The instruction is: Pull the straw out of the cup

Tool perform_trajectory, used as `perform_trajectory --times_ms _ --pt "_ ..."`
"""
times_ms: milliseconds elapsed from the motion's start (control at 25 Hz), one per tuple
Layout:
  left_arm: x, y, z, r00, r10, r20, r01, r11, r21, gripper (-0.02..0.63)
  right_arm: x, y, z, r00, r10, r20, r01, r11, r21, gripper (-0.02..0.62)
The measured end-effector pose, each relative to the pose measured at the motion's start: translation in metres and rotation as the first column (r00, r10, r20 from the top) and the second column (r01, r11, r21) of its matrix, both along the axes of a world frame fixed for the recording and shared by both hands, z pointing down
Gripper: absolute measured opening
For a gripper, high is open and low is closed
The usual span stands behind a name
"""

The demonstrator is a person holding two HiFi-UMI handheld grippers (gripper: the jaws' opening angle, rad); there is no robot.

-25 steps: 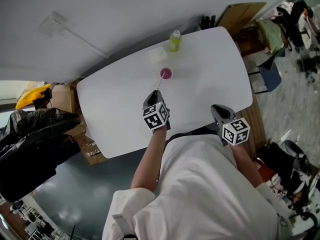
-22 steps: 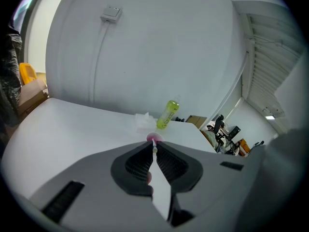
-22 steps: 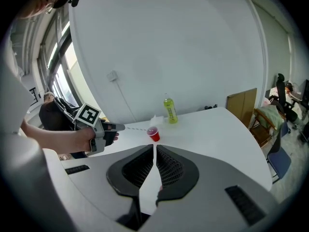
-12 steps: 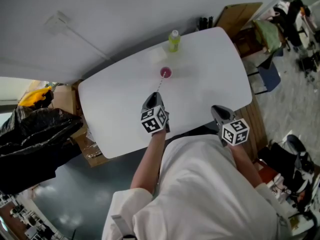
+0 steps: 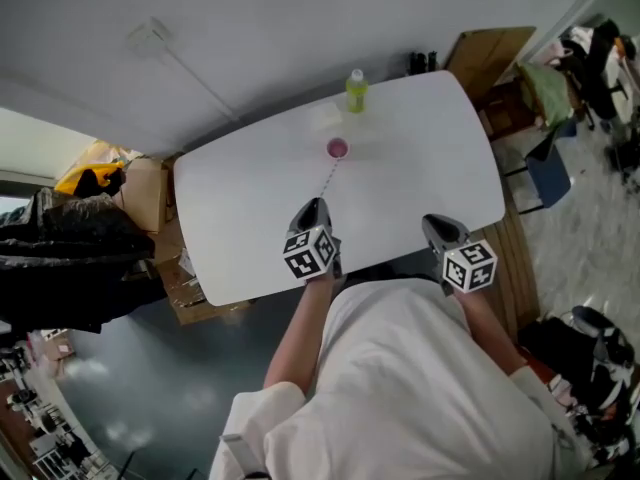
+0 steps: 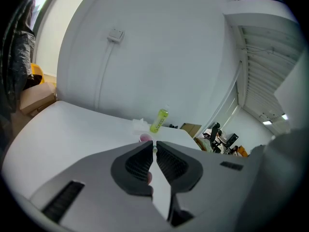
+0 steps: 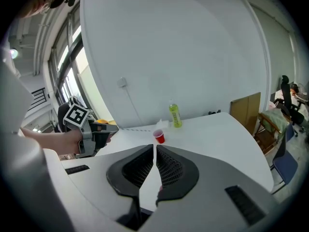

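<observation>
A small red cup (image 5: 338,148) stands upright toward the far side of the white table (image 5: 430,168). A thin striped straw (image 5: 327,179) slants from just short of the cup's near rim back to my left gripper (image 5: 314,206), which is shut on its near end. In the right gripper view the straw (image 7: 135,128) runs nearly level from the left gripper (image 7: 114,130) toward the cup (image 7: 159,137); whether its tip still touches the rim I cannot tell. My right gripper (image 5: 433,224) hovers over the table's near edge, shut and empty.
A green bottle (image 5: 355,91) and a crumpled white tissue (image 5: 325,118) sit just behind the cup at the far edge. A cardboard sheet (image 5: 490,43) leans at the far right corner. Boxes and black bags (image 5: 80,258) crowd the floor to the left.
My left gripper has drawn back toward the person and risen with the straw in it, so the straw's far end has slid up toward the cup's rim. The right gripper has shifted slightly.
</observation>
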State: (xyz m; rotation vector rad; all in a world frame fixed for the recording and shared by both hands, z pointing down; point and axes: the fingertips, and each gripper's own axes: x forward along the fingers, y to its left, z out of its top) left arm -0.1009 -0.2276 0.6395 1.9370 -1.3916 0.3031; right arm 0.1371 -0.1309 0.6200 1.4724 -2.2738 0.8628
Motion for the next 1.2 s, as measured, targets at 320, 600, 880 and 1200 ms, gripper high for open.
perform_trajectory --times_ms 320,600,880,1200 --pt "-0.002 0.056 -0.014 0.999 -0.054 -0.009 0.054 0.998 0.024 0.025 0.014 0.037 -0.004 0.999 -0.031 0.019 0.031 0.999 0.026 0.043" --pt "-0.001 0.1 -0.041 0.997 -0.065 -0.03 0.068 0.994 0.085 0.025 0.022 0.081 0.0 0.998 -0.045 0.052 0.044 0.999 0.031 0.043" --pt "-0.002 0.149 -0.069 0.997 -0.064 -0.053 0.071 0.988 0.141 0.025 0.022 0.113 0.0 0.994 -0.083 0.075 0.079 0.995 0.056 0.043" --pt "-0.016 0.198 -0.073 0.995 -0.051 -0.088 0.063 0.987 0.148 0.025 0.013 0.124 0.002 0.991 -0.098 0.092 0.092 0.993 0.071 0.043"
